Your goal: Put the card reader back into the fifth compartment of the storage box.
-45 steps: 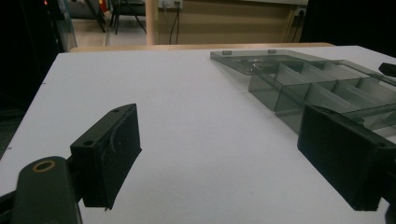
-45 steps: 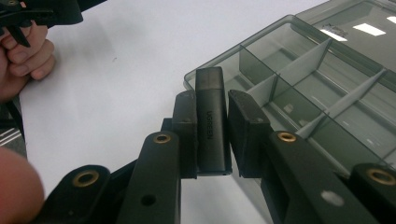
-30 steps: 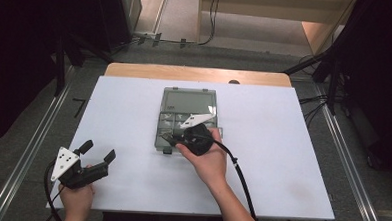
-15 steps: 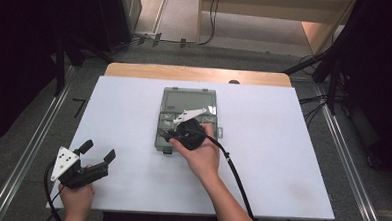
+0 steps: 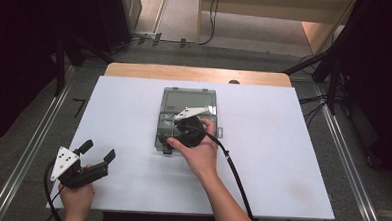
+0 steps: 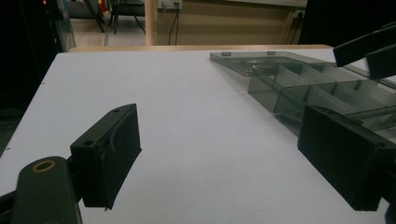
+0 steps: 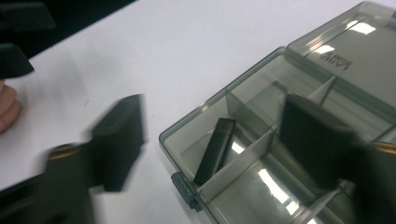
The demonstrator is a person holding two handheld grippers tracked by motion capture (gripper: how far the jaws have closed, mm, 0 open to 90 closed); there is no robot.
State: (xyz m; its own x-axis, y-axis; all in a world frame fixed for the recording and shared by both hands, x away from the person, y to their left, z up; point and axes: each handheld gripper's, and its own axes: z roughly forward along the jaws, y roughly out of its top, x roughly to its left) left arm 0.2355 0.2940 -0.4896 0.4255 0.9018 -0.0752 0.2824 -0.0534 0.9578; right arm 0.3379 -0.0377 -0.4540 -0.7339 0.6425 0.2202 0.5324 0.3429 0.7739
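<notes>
Box [image 5: 187, 101]: smoky clear organizer, lid laid open, on the white counter [image 5: 282, 144] near its middle.
Black stick [image 7: 214, 150]: lies slanted in the box's corner compartment, beside the latch, leaning on a divider.
Right claw [image 5: 175, 133]: over the box's near edge, jaws spread, holding nothing; one jaw outside the box wall, the other above the compartments.
Left claw [image 5: 98, 153]: well apart from the box, toward the counter's near corner, jaws wide open and empty.
</notes>
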